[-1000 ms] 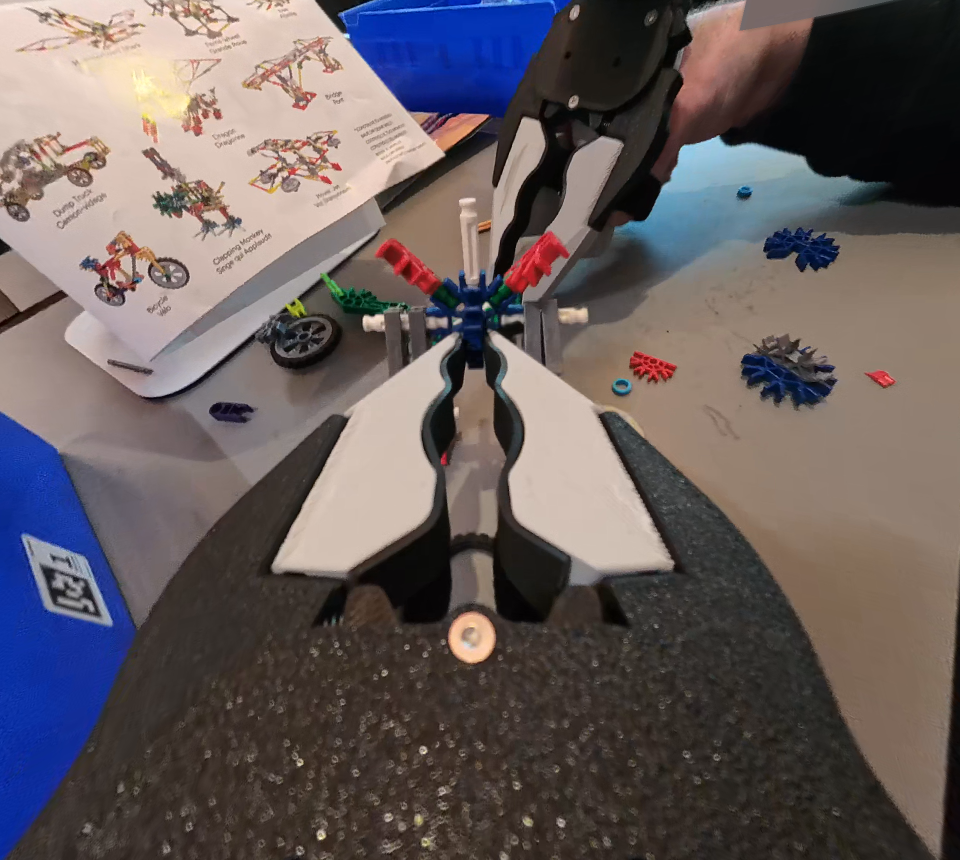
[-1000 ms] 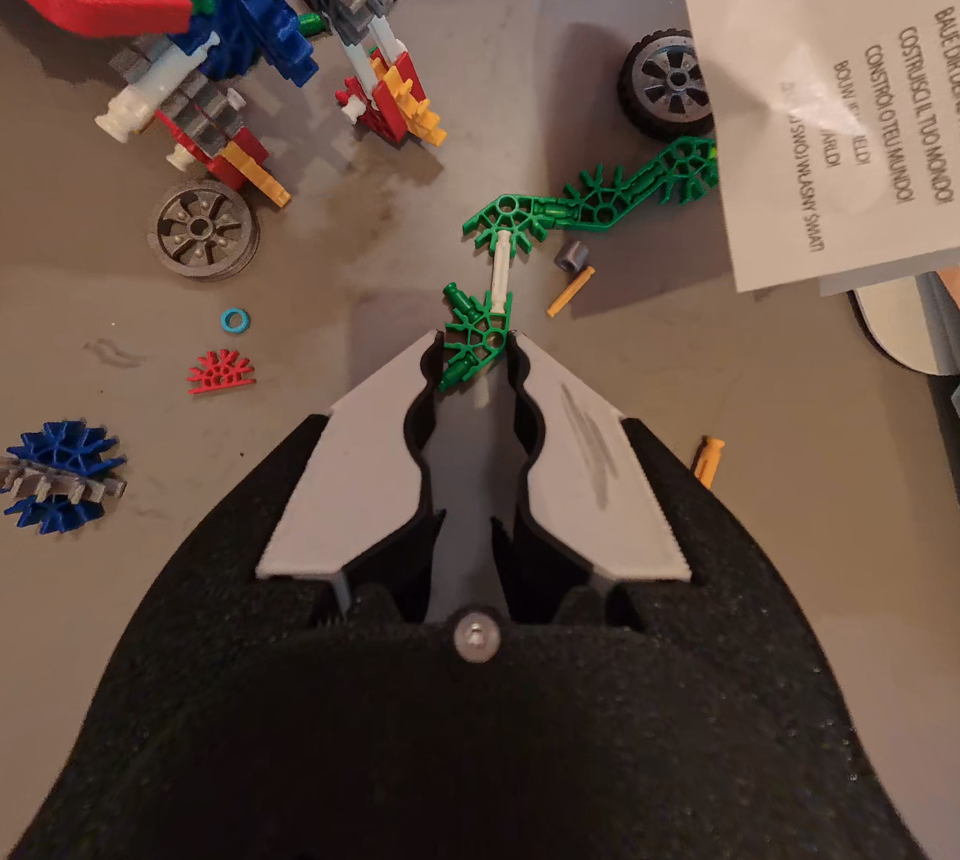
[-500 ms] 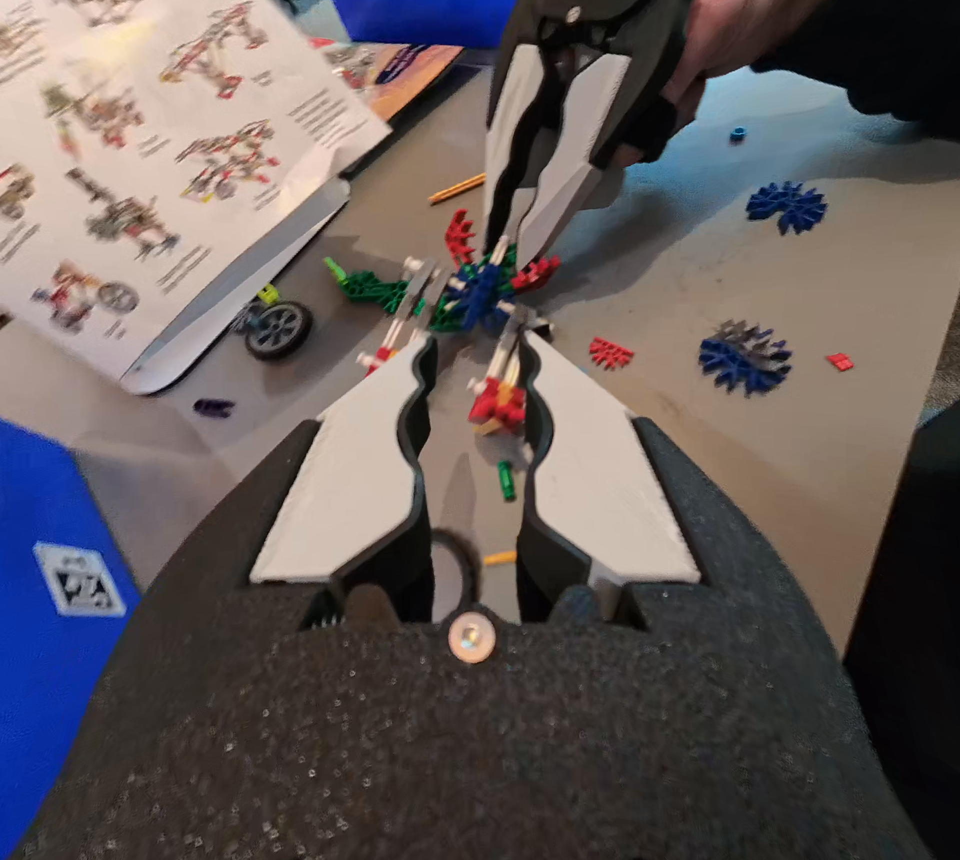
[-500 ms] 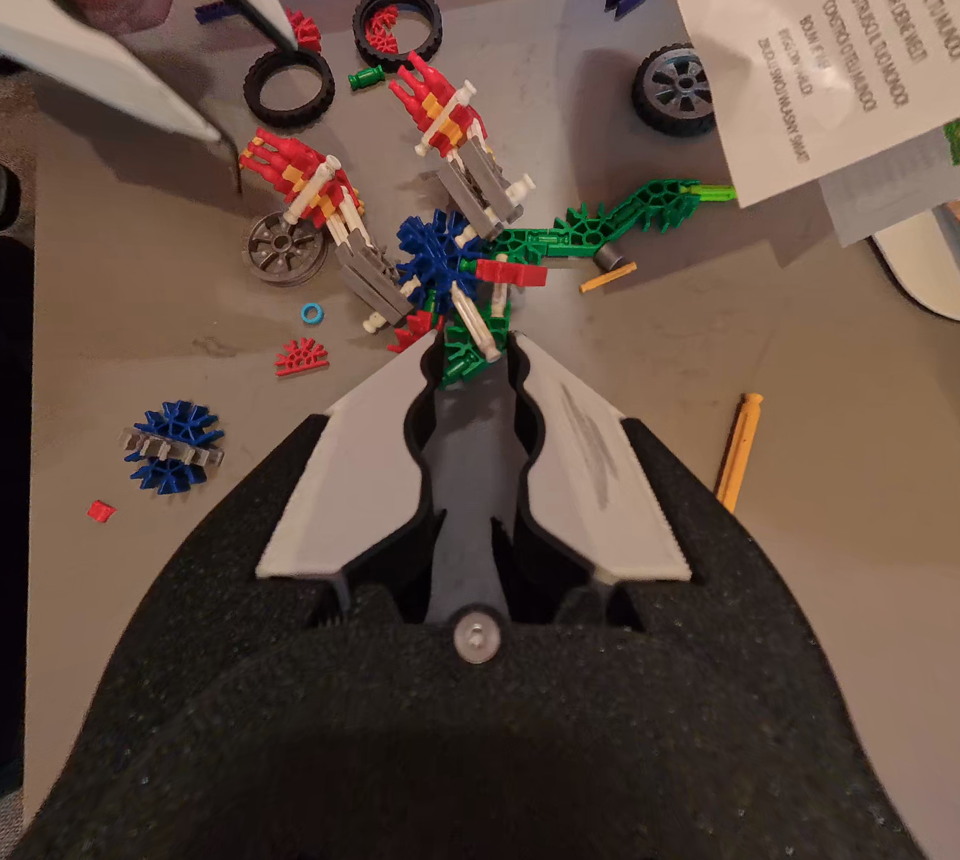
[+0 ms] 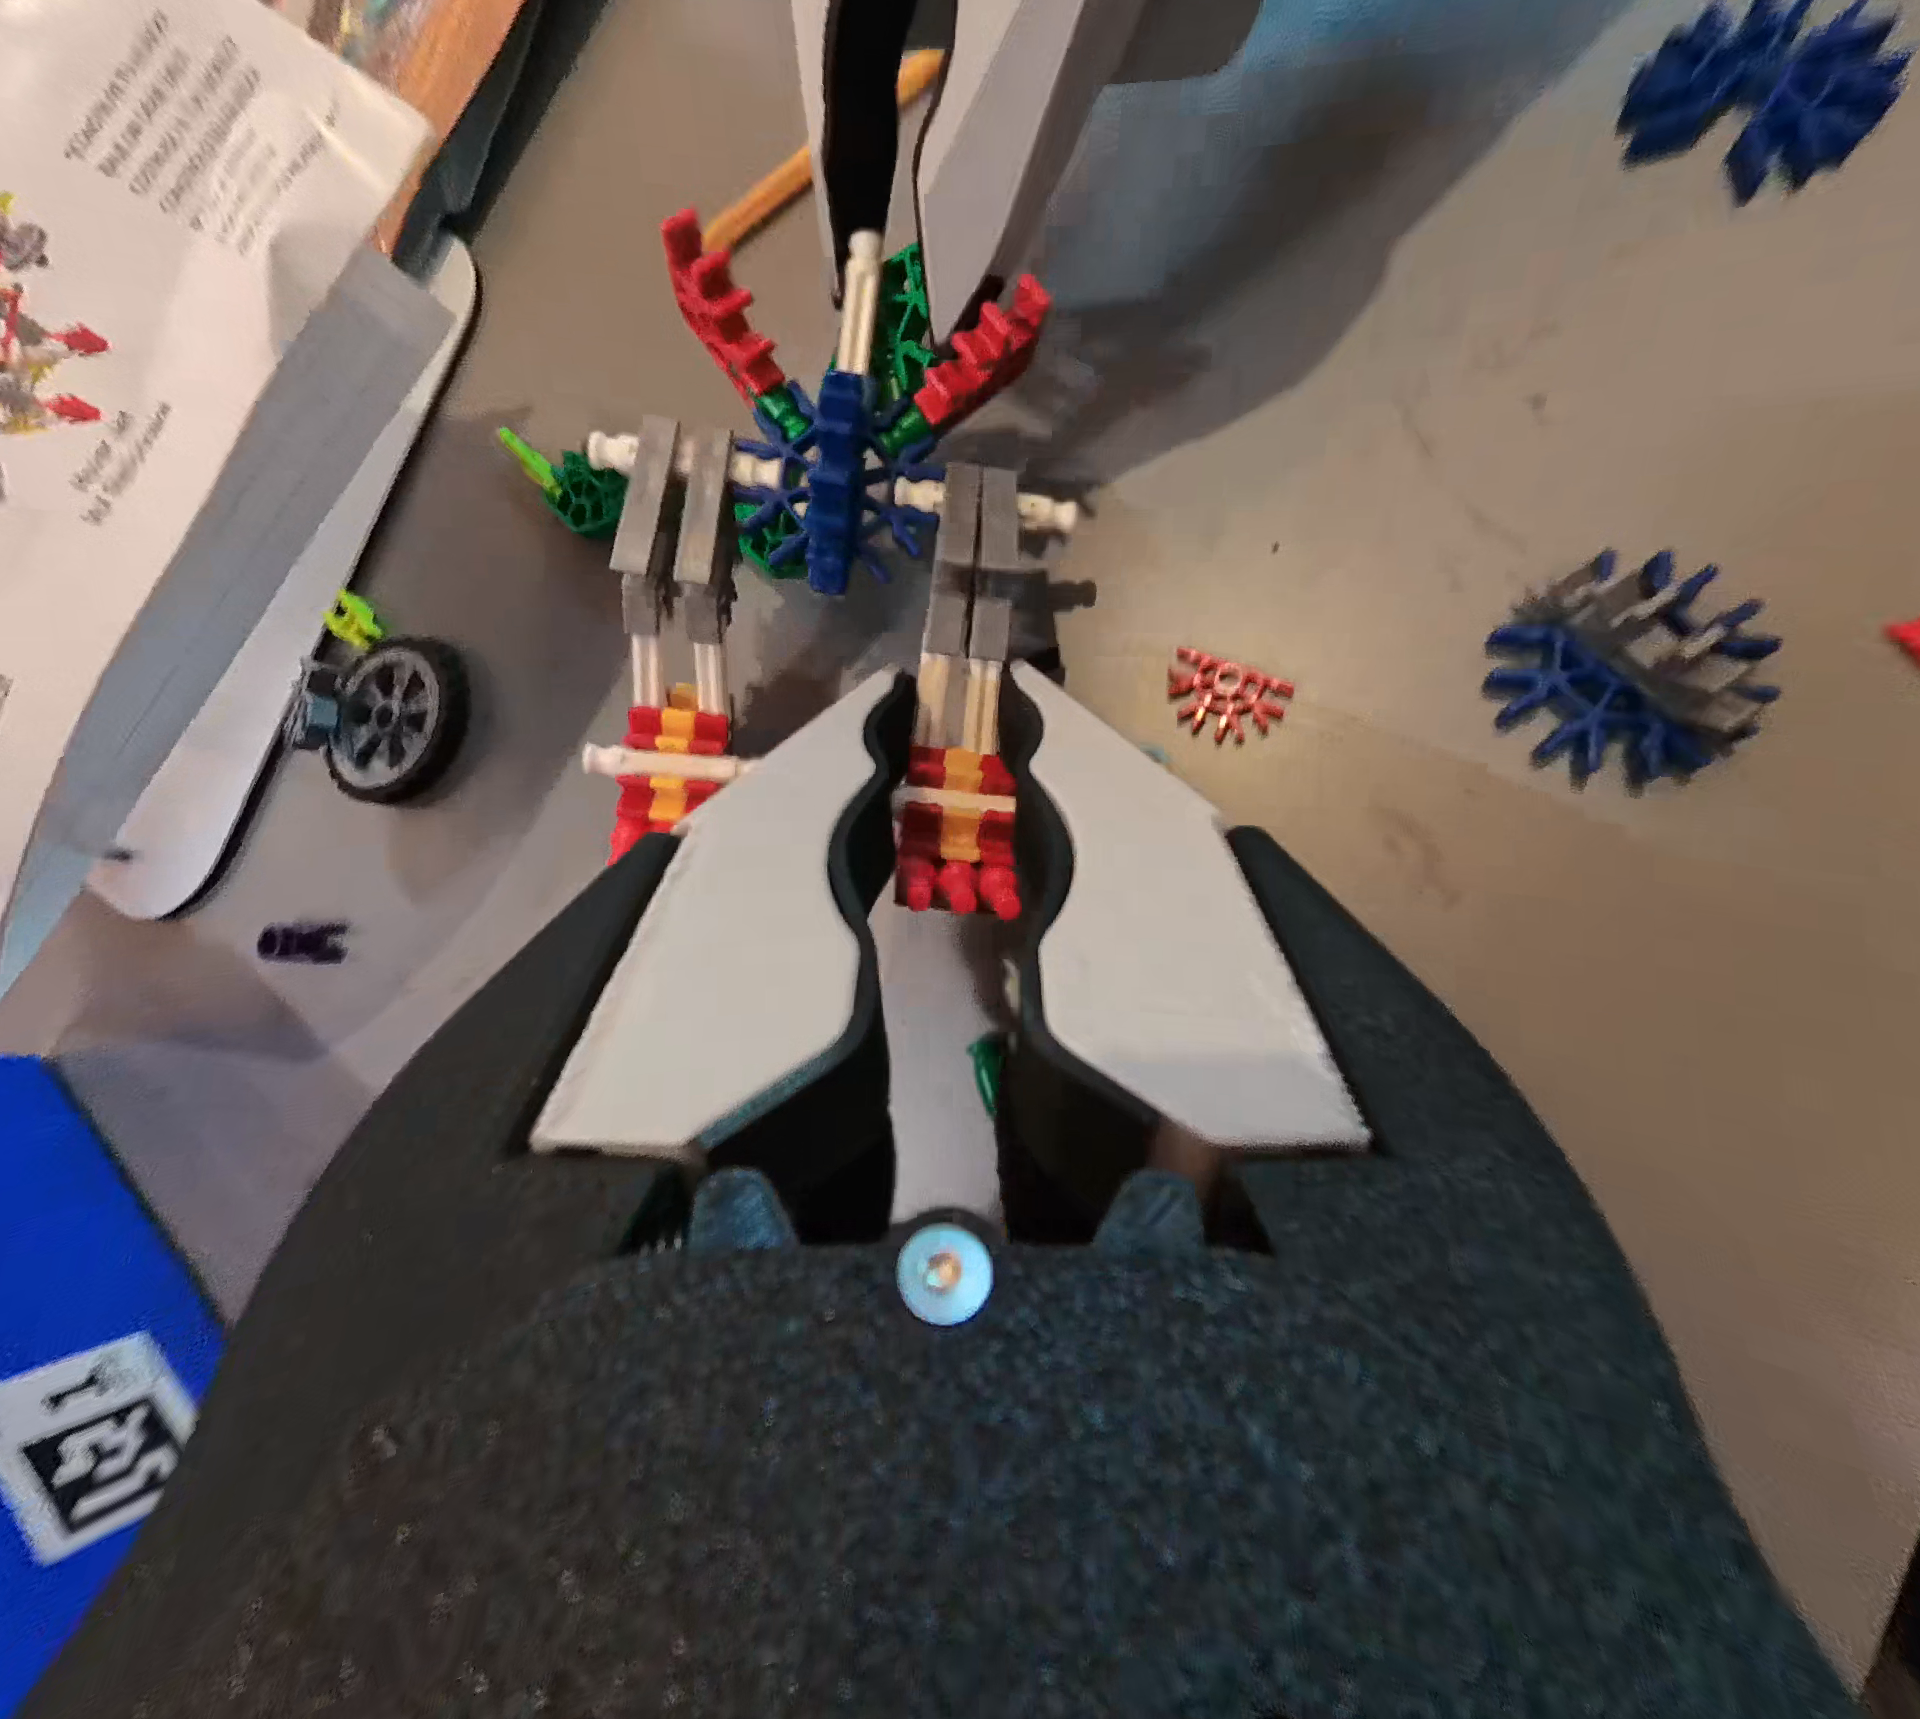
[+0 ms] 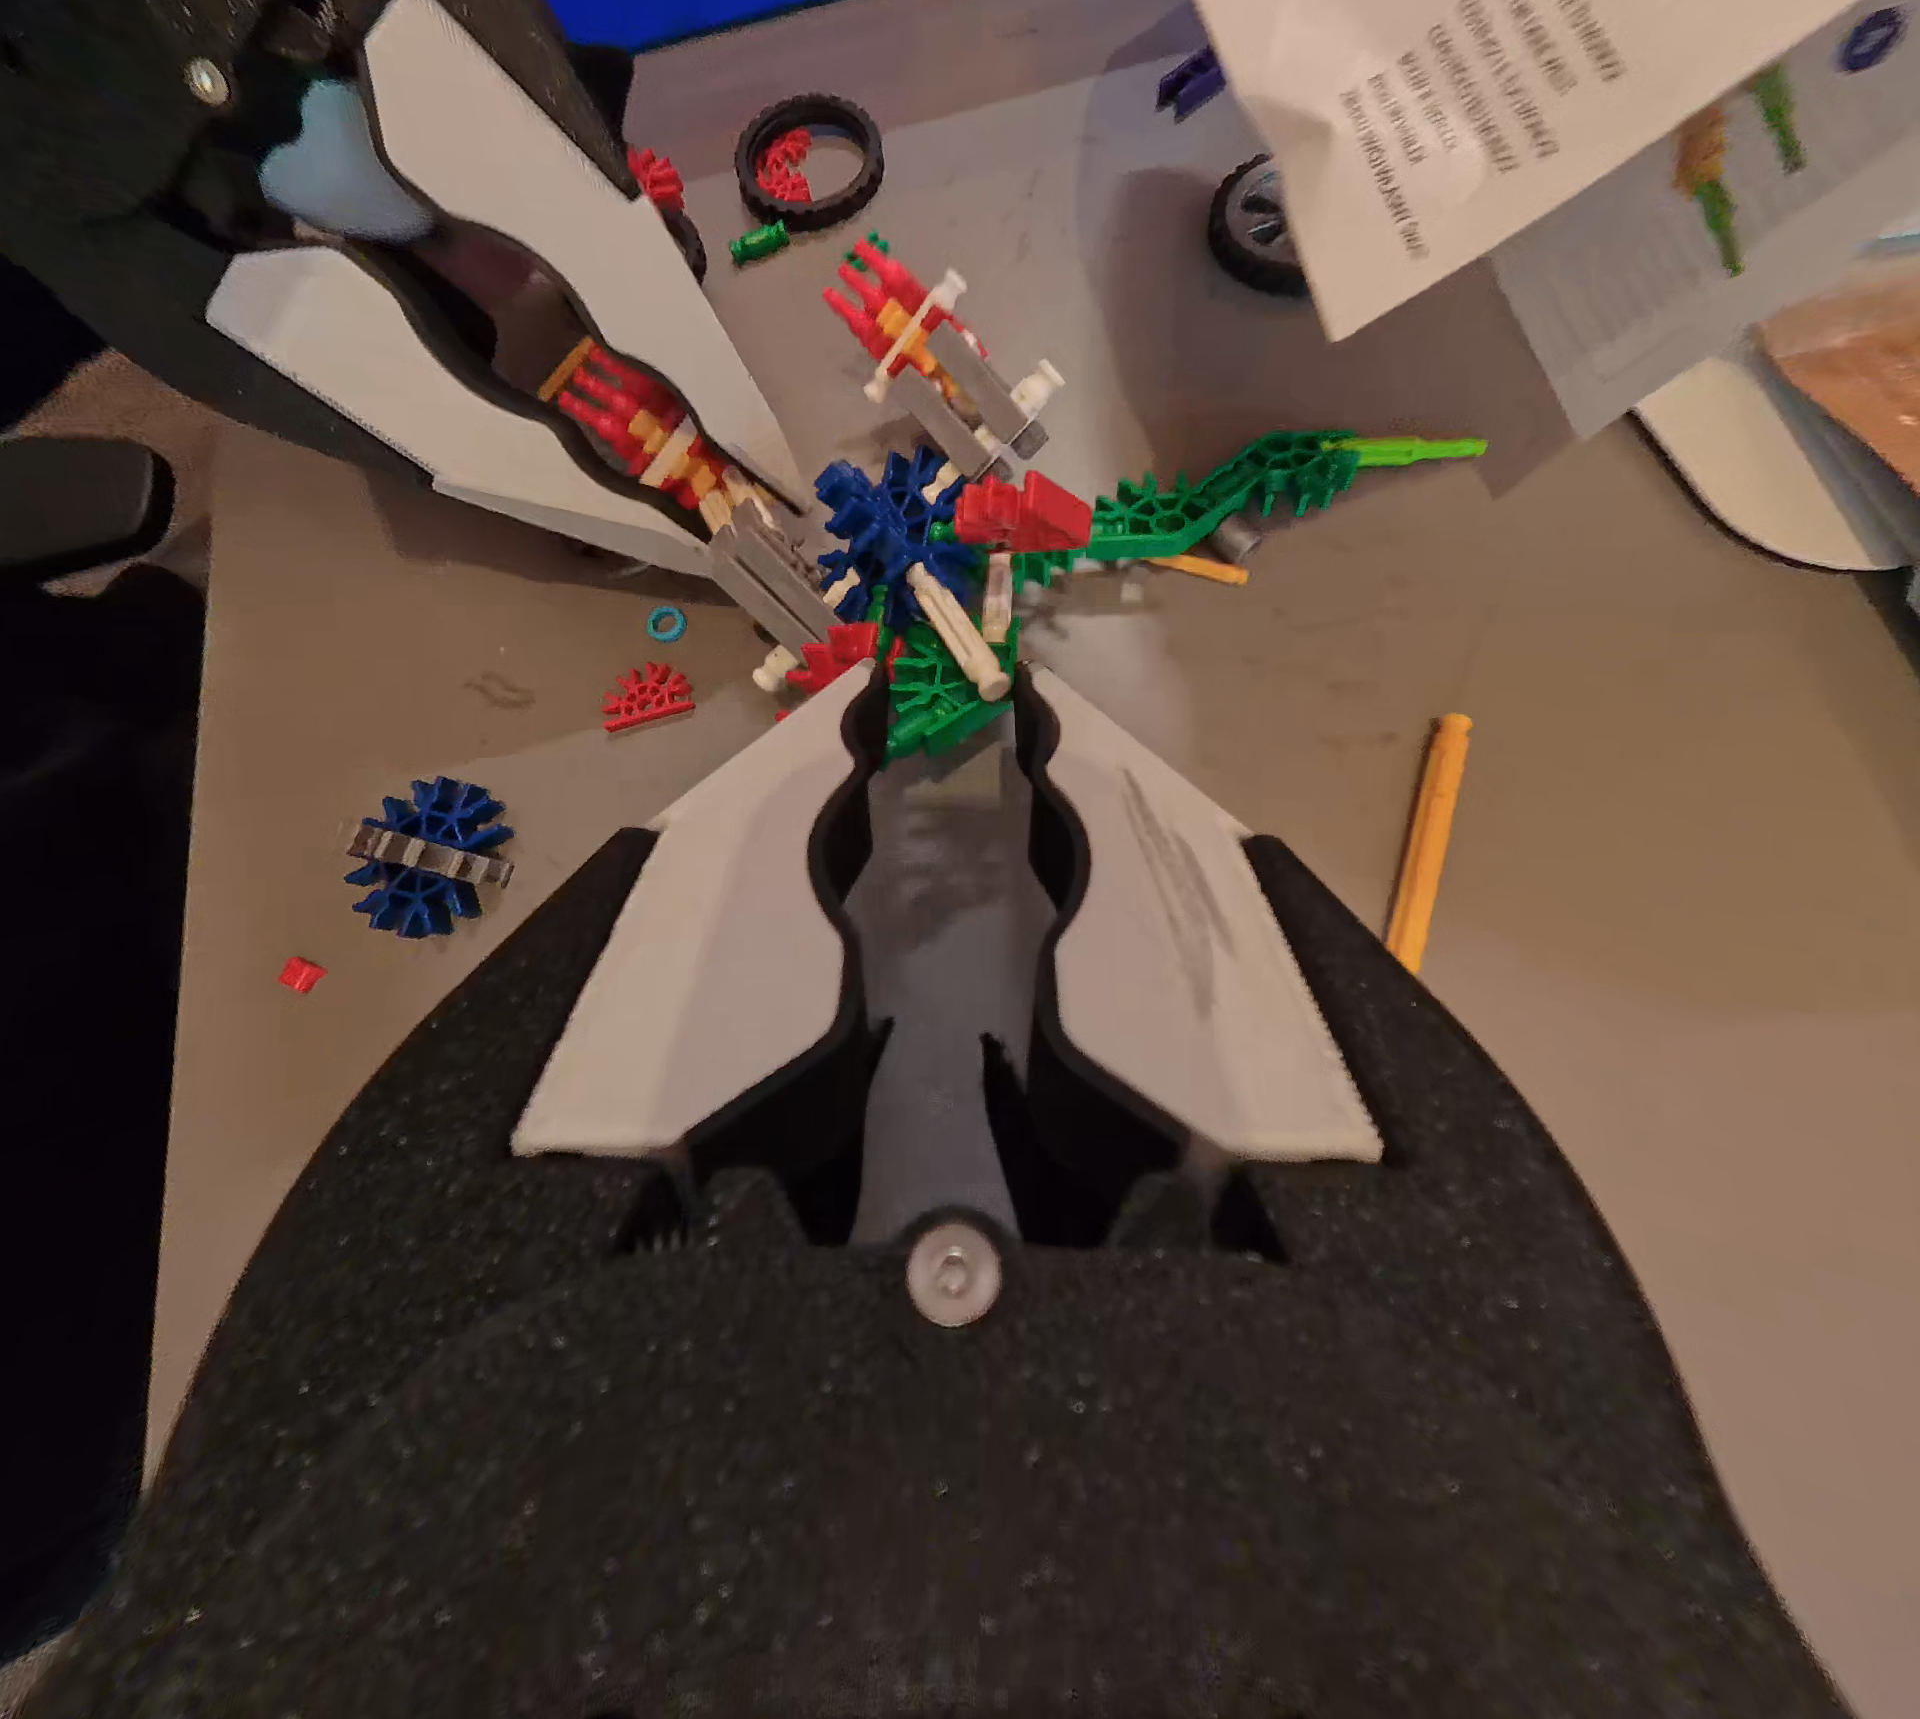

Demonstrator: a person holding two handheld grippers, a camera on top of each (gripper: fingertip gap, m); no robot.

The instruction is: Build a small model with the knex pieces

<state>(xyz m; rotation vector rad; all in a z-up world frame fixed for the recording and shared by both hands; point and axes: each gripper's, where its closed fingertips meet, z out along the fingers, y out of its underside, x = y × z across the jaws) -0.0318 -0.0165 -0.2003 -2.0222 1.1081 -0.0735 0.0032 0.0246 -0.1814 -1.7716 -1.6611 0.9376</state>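
Left wrist view: left gripper (image 5: 954, 705) is clenched on the red-and-orange leg (image 5: 954, 822) of a multicoloured rod-and-connector toy model (image 5: 831, 485) standing on the grey table (image 5: 1507, 994); the right gripper (image 5: 899, 287) meets the model's far side from above. A spoked wheel (image 5: 390, 719) lies to the left, under an instruction booklet (image 5: 156, 339). Right wrist view: right gripper (image 6: 943, 687) grasps the model's green connector (image 6: 935, 698); the left gripper (image 6: 774, 516) holds the leg opposite. A blue-and-grey snowflake piece (image 6: 428, 857) and an orange rod (image 6: 1432, 838) lie apart on the table.
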